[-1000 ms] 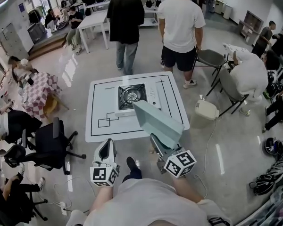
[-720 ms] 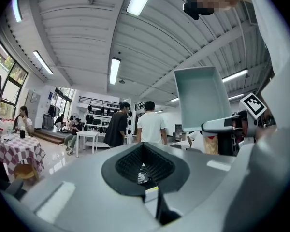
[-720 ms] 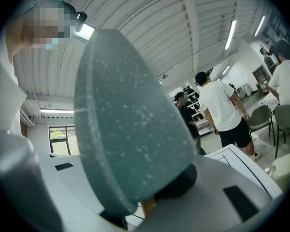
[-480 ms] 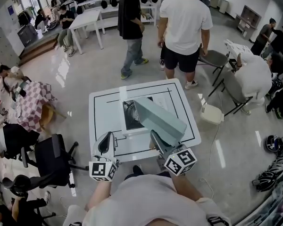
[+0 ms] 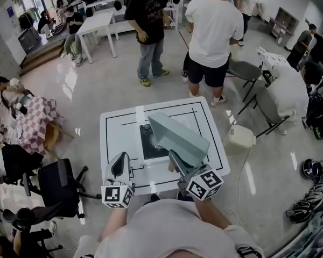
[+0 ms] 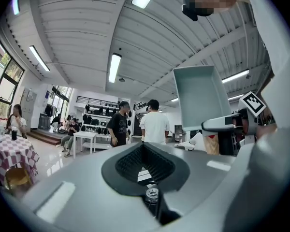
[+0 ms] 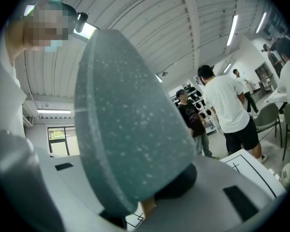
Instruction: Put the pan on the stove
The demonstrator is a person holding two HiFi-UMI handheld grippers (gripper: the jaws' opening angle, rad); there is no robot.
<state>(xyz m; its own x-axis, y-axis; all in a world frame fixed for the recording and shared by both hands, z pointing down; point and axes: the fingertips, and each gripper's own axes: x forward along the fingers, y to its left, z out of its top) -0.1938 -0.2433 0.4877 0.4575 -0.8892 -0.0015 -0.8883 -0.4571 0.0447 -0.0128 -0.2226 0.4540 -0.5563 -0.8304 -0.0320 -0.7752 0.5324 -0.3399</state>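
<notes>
My right gripper (image 5: pixel 175 163) is shut on the handle of a grey-green rectangular pan (image 5: pixel 177 136), which is held tilted up in the air. In the head view the pan overlaps the right part of the portable gas stove (image 5: pixel 149 142) on the white table (image 5: pixel 116 133). In the right gripper view the speckled pan (image 7: pixel 125 129) fills the space between the jaws of that gripper (image 7: pixel 150 202), with a wooden handle stub below it. My left gripper (image 5: pixel 120 165) hovers at the table's near edge, shut and empty (image 6: pixel 144 146). The left gripper view also shows the pan (image 6: pixel 198 95).
Two people (image 5: pixel 210 31) (image 5: pixel 148 20) stand just beyond the table. A black office chair (image 5: pixel 59 181) is at the near left. A white bin (image 5: pixel 242 136) and folding chairs (image 5: pixel 245 71) stand at the right. More people sit around the room's edges.
The table and stove have come nearer in the head view, and the pan now overlaps the stove. The two standing people have shifted. Both grippers hold the same pose.
</notes>
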